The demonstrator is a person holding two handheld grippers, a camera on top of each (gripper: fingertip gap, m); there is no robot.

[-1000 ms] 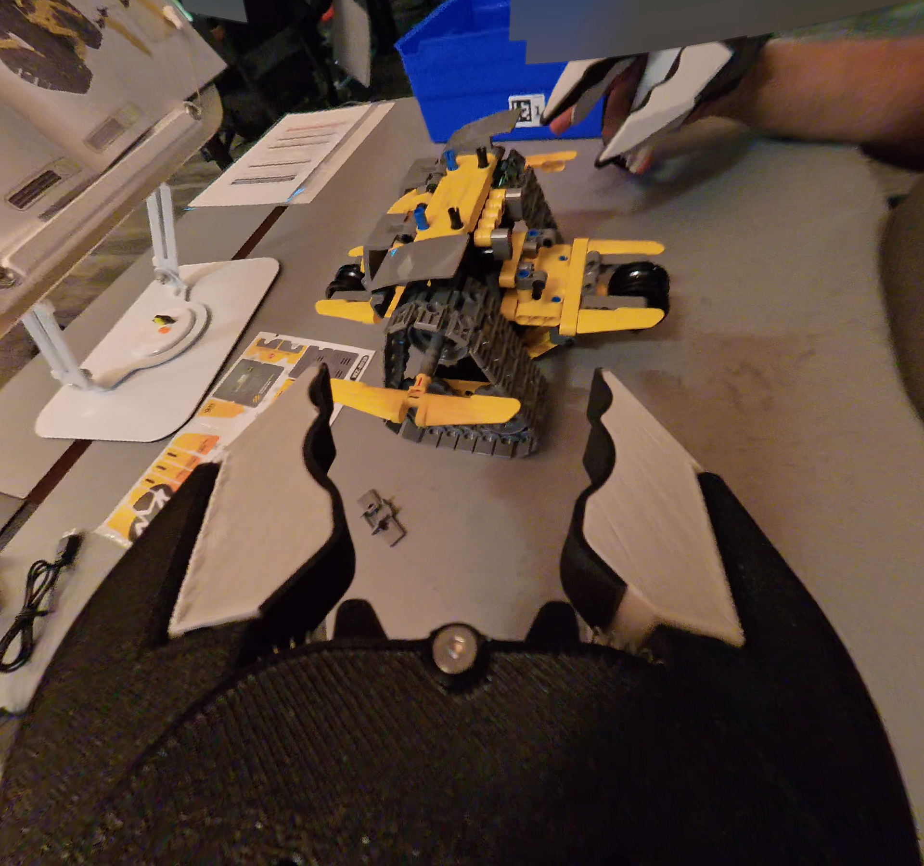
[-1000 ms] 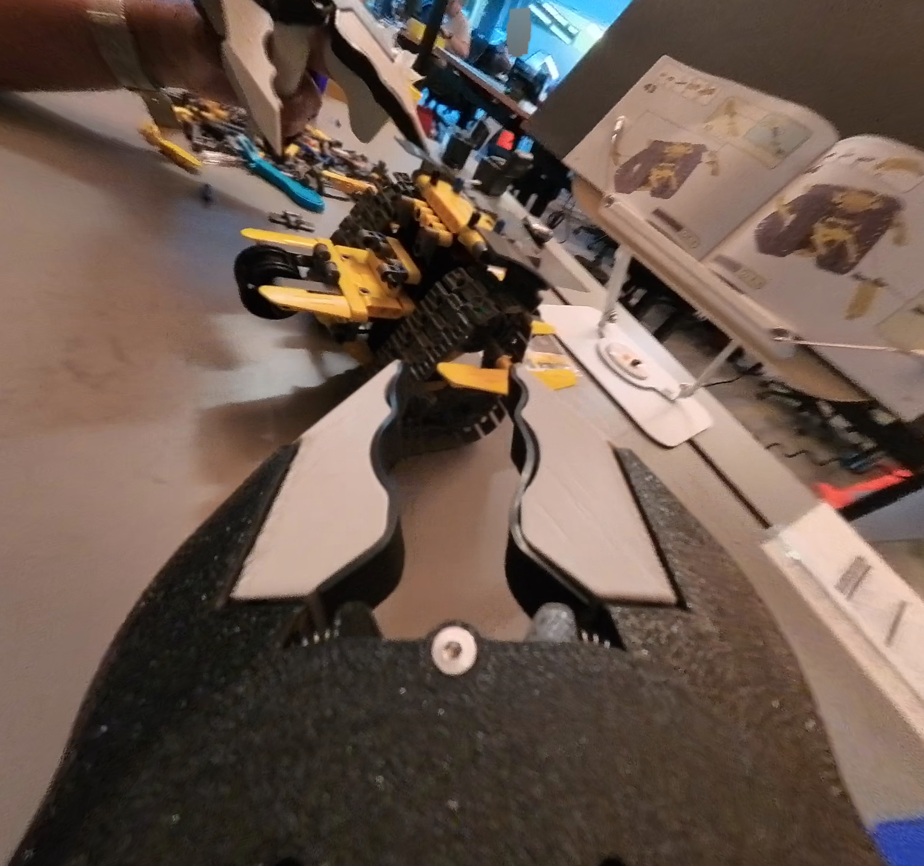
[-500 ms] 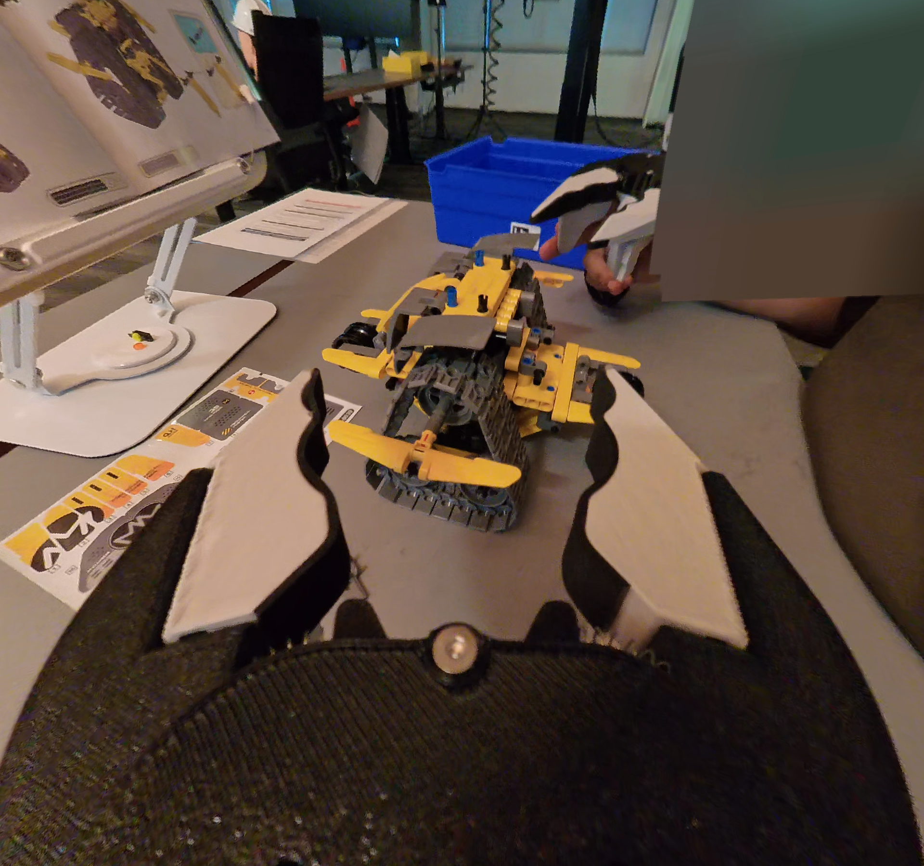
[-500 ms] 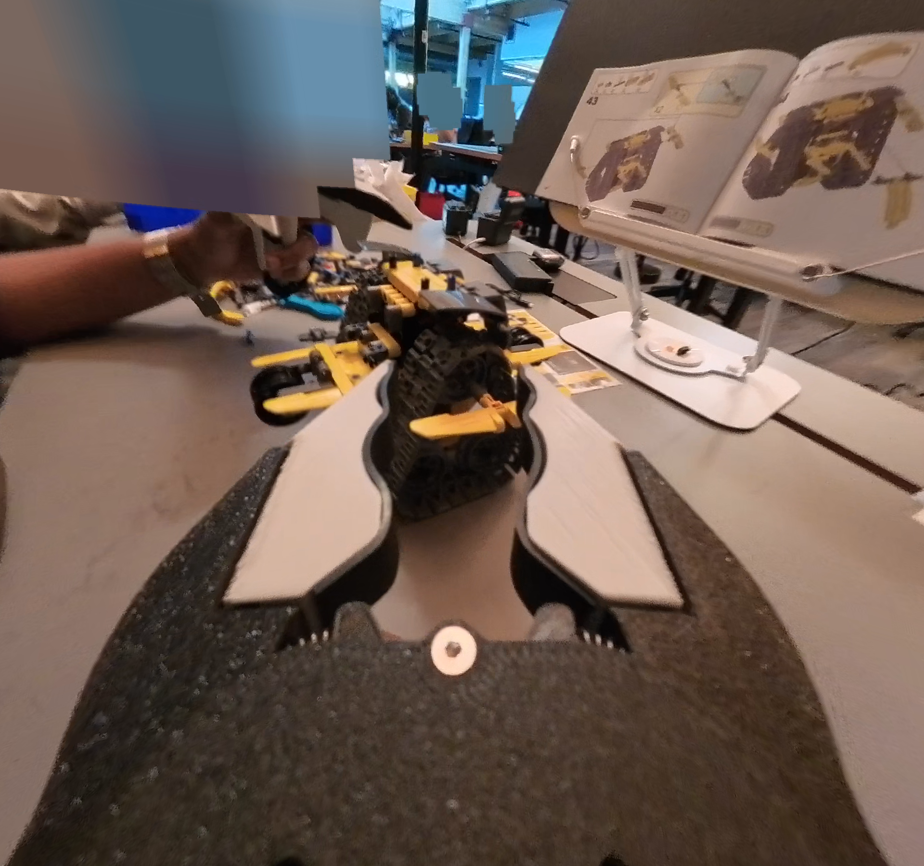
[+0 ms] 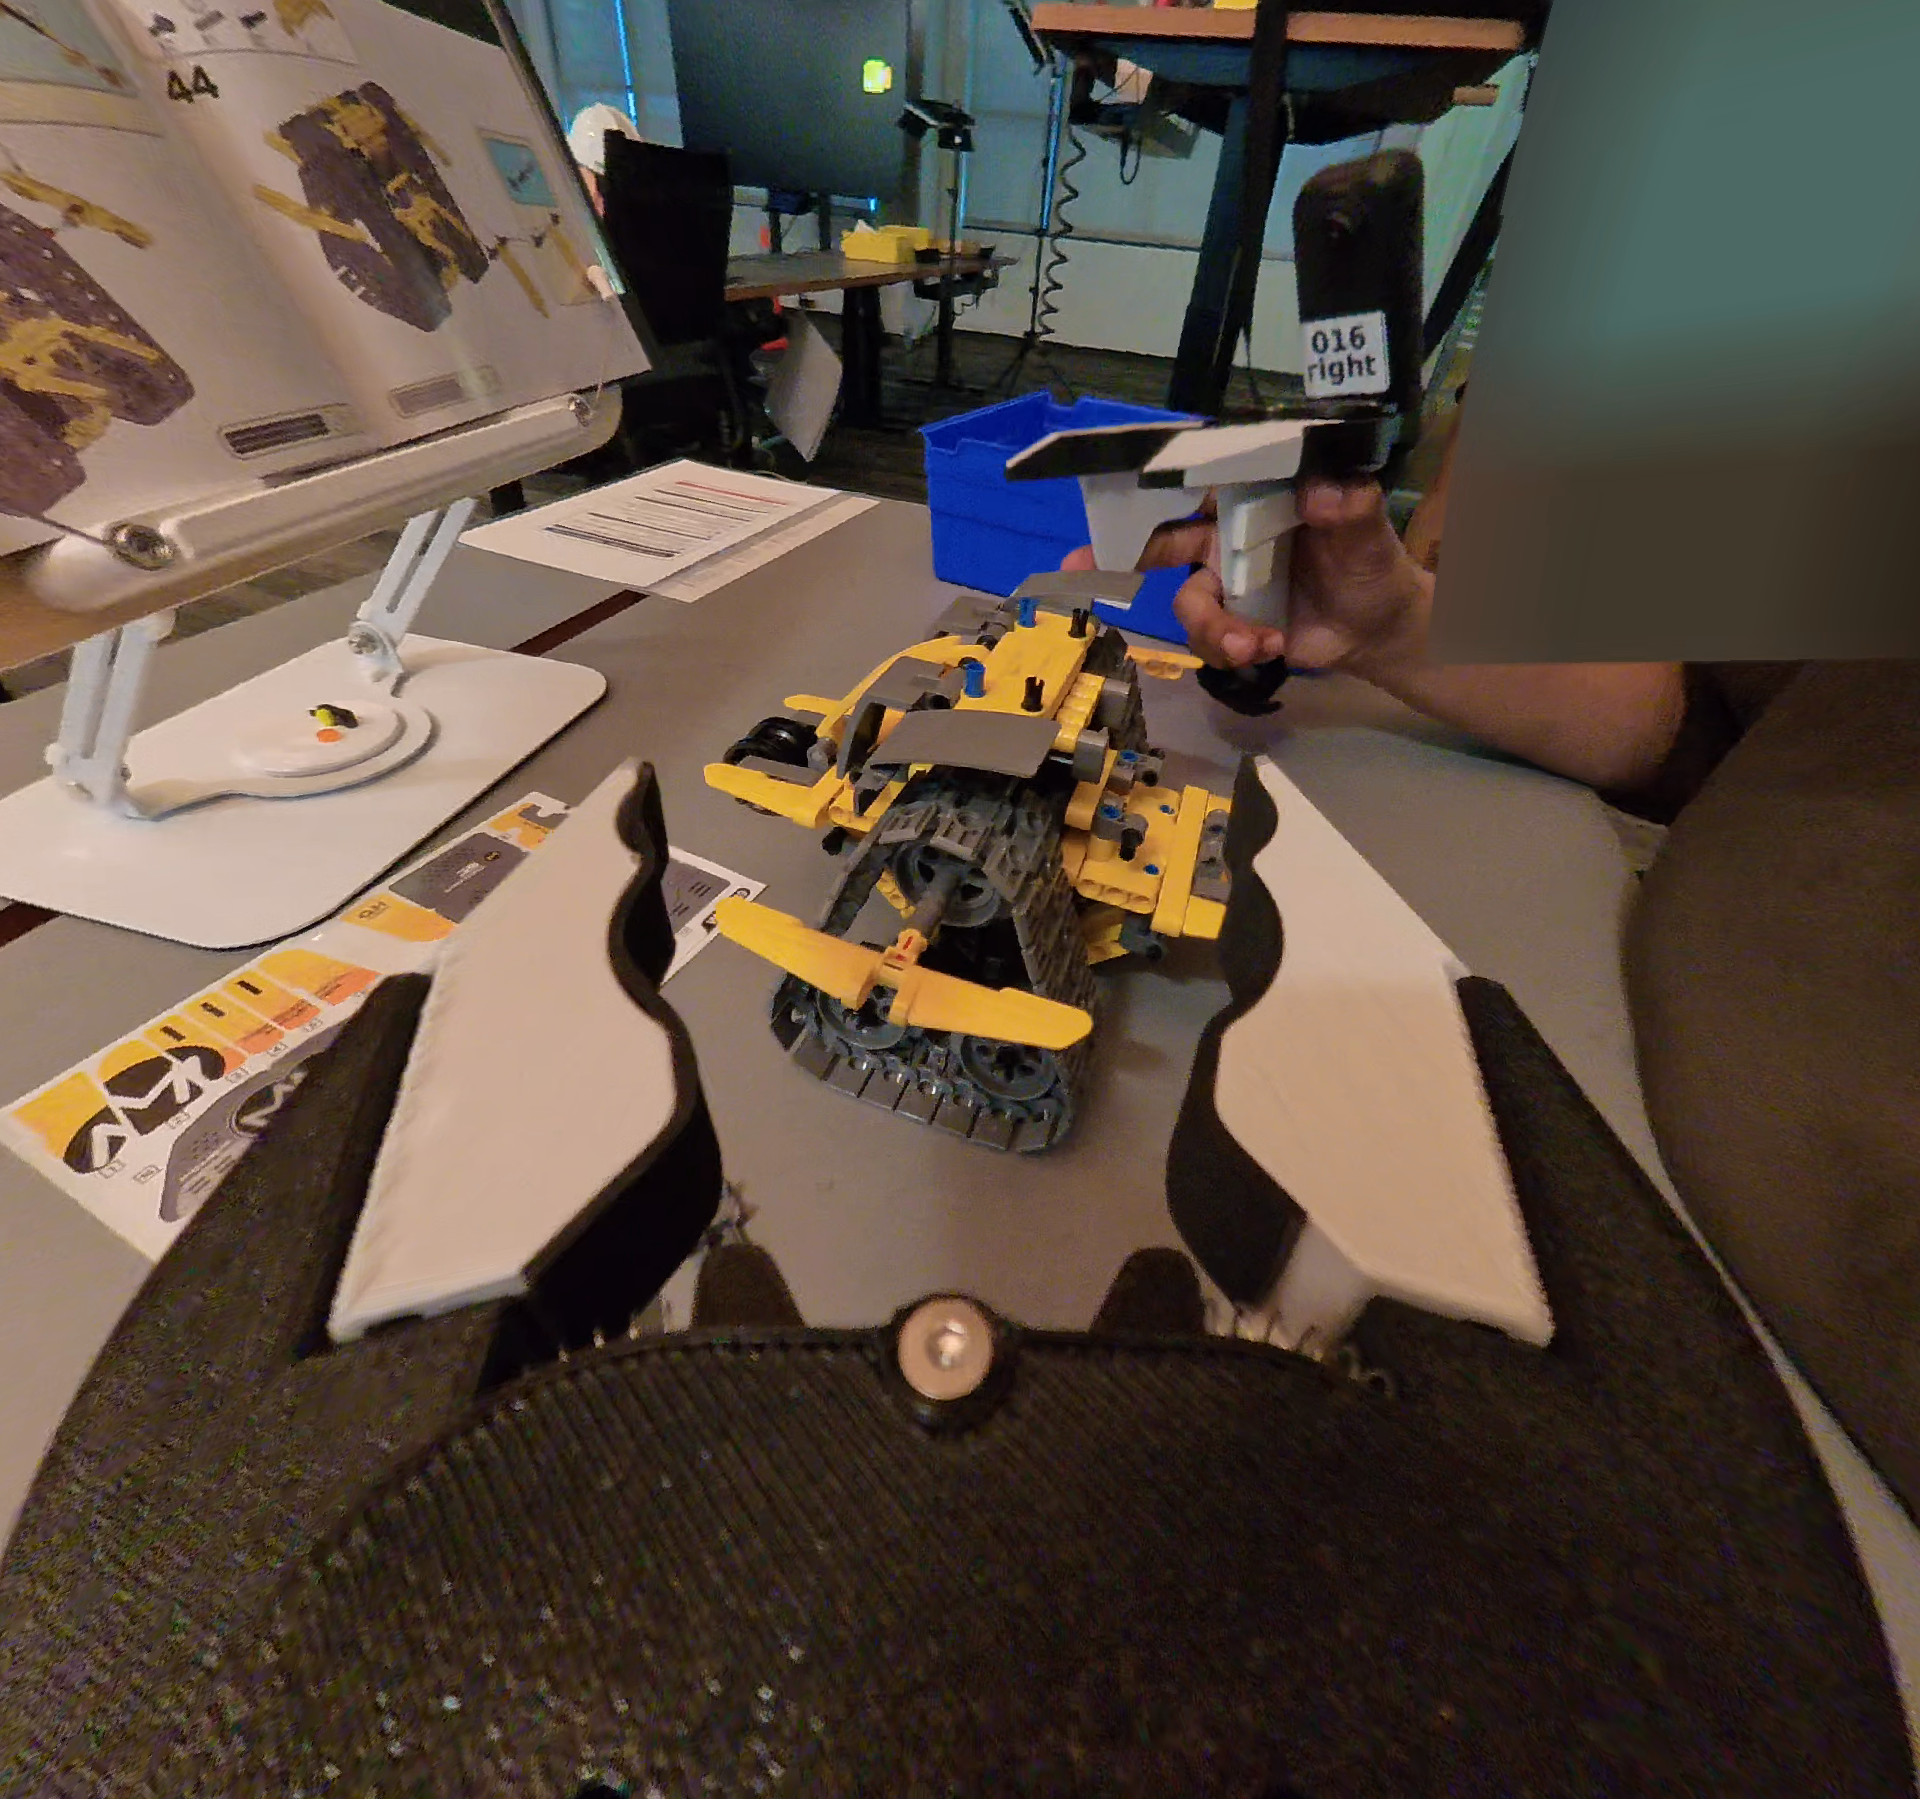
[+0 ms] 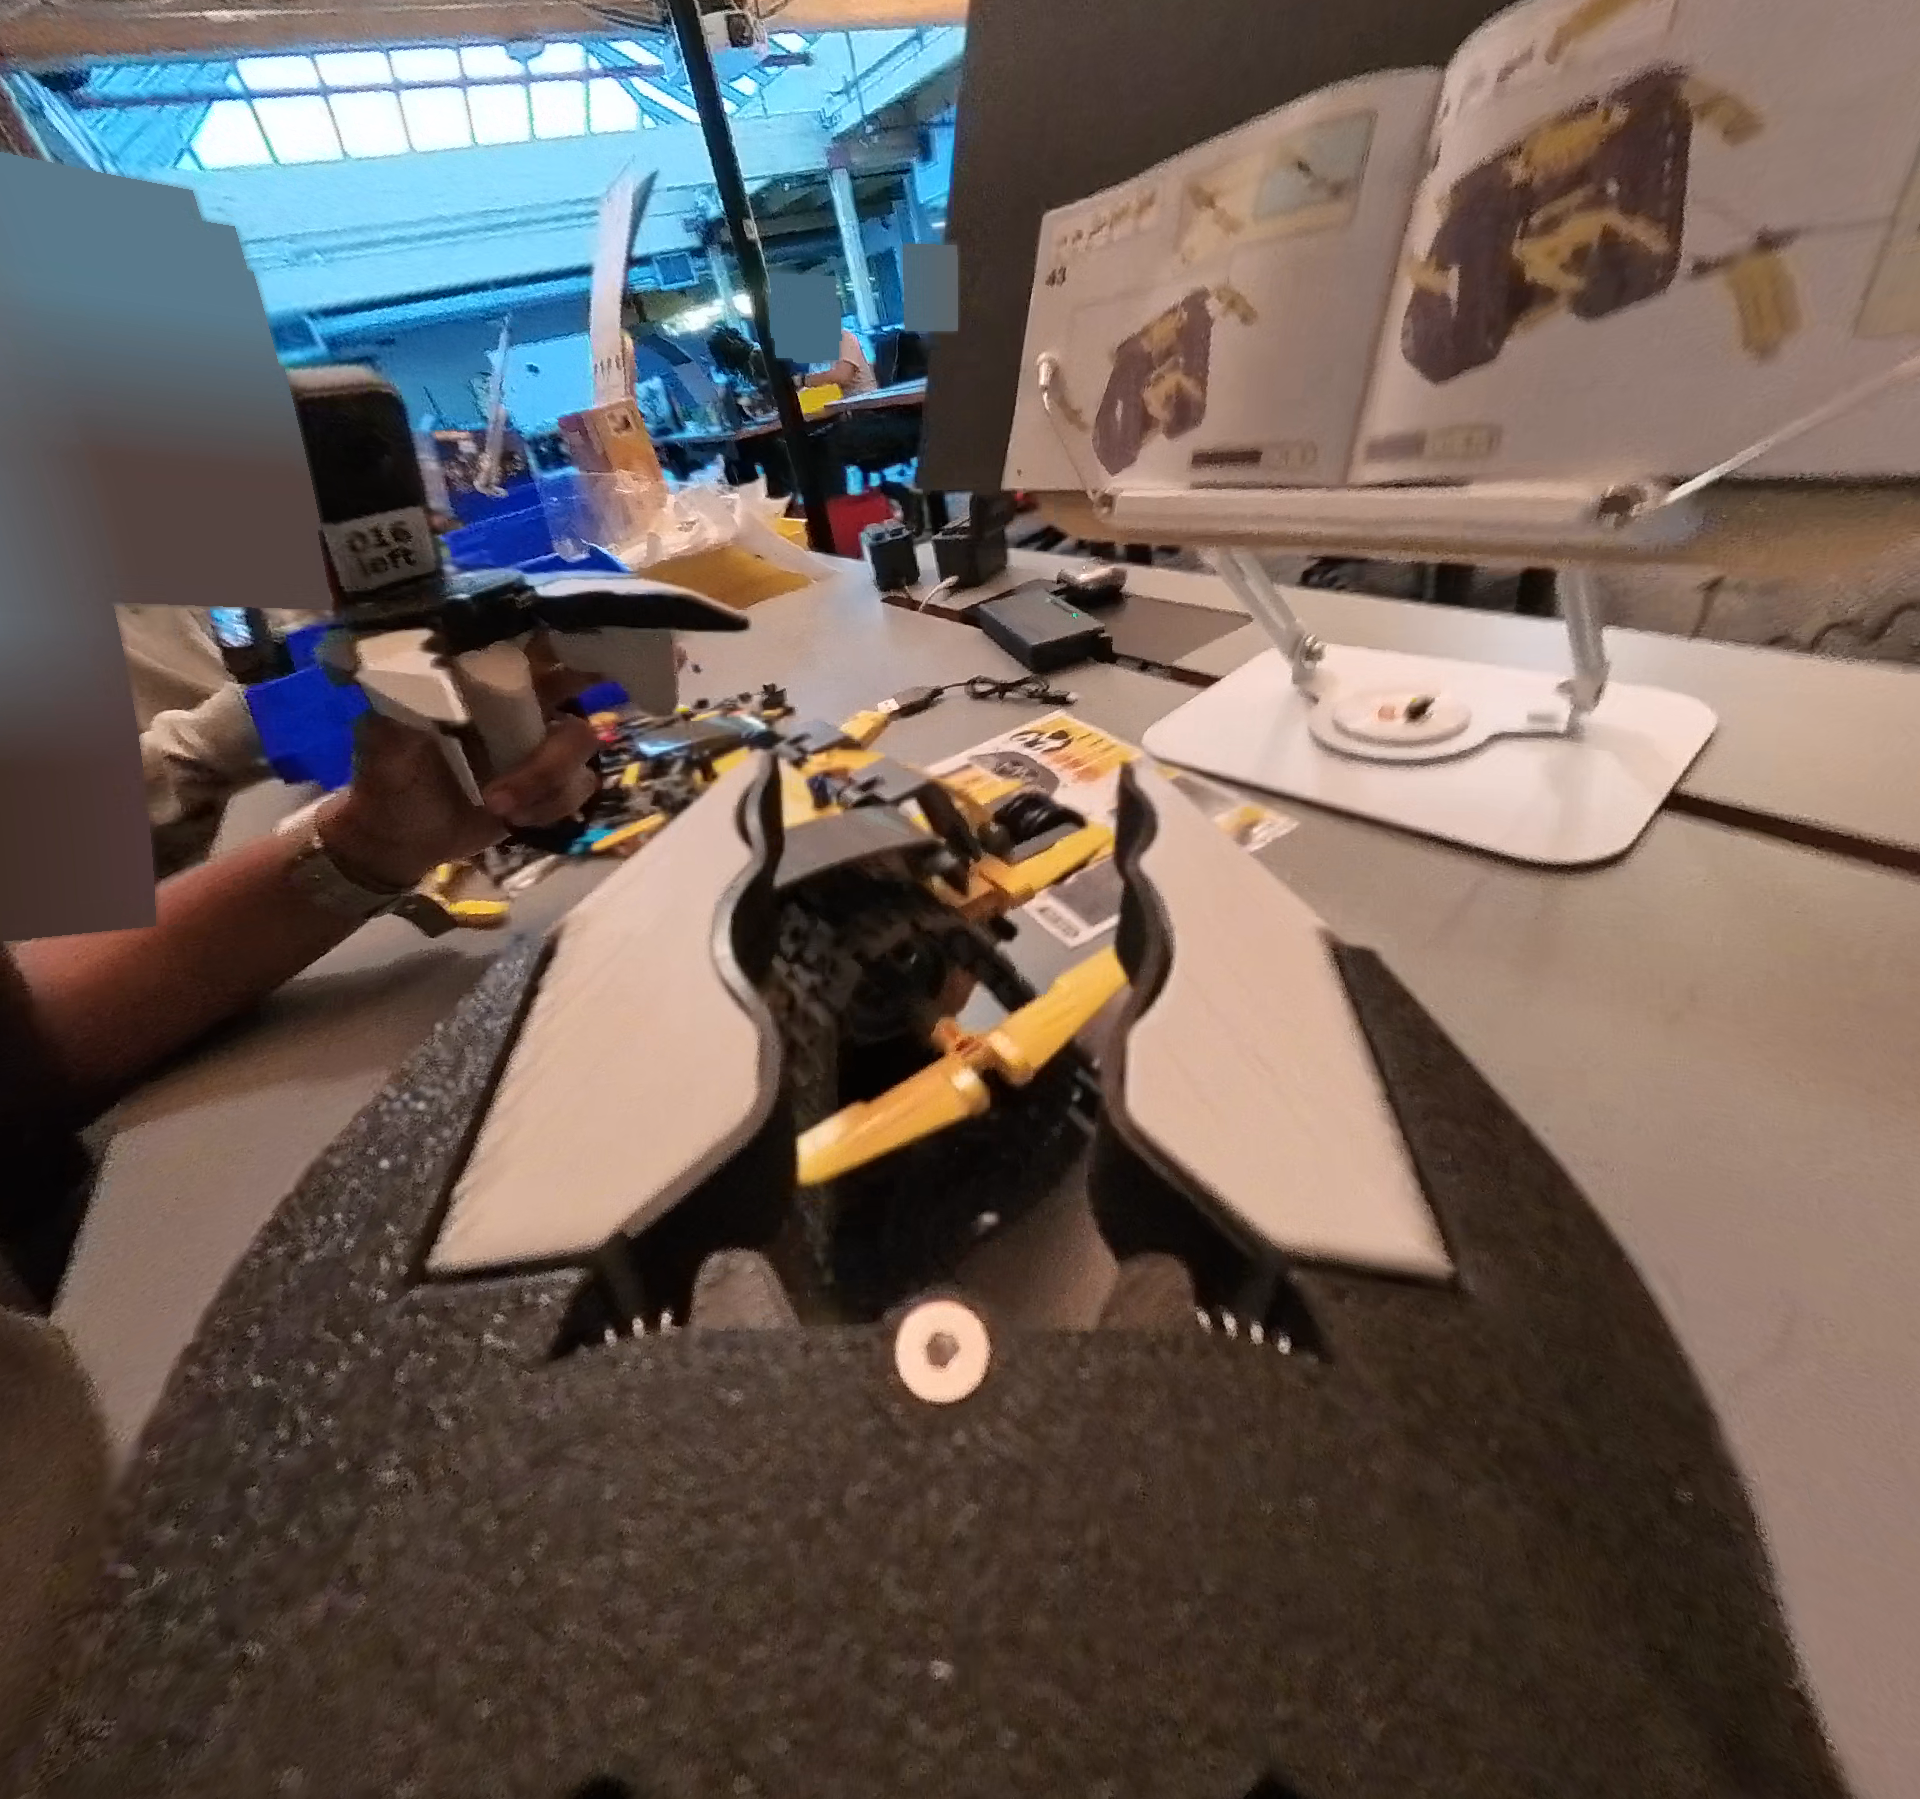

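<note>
A yellow and grey brick-built tracked vehicle (image 5: 966,876) stands on the grey table (image 5: 1403,866). My left gripper (image 5: 940,793) is open and empty. It faces the vehicle's near end, where a yellow blade piece (image 5: 904,986) sticks out; its fingers flank the vehicle without touching it. My right gripper (image 6: 945,793) is open, and the vehicle (image 6: 935,928) shows between its fingers. In the left wrist view the right gripper (image 5: 1153,456) is held in a hand above the vehicle's far end, apart from it. The left gripper (image 6: 623,617) shows held in a hand at the left.
An open instruction booklet (image 5: 312,222) rests on a white stand (image 5: 260,814) at the left. A sticker sheet (image 5: 239,1032) lies below it. A blue bin (image 5: 987,502) and a paper sheet (image 5: 675,518) are at the back. Loose bricks (image 6: 623,793) and a black charger (image 6: 1029,622) lie beyond. My left gripper is the nearer one to the yellow blade piece (image 5: 904,986): about 6 centimeters, against 20 centimeters.
Both grippers have tilted up from looking down at the table to looking level. My right gripper has risen above the vehicle's far end and its jaws have opened wider.
</note>
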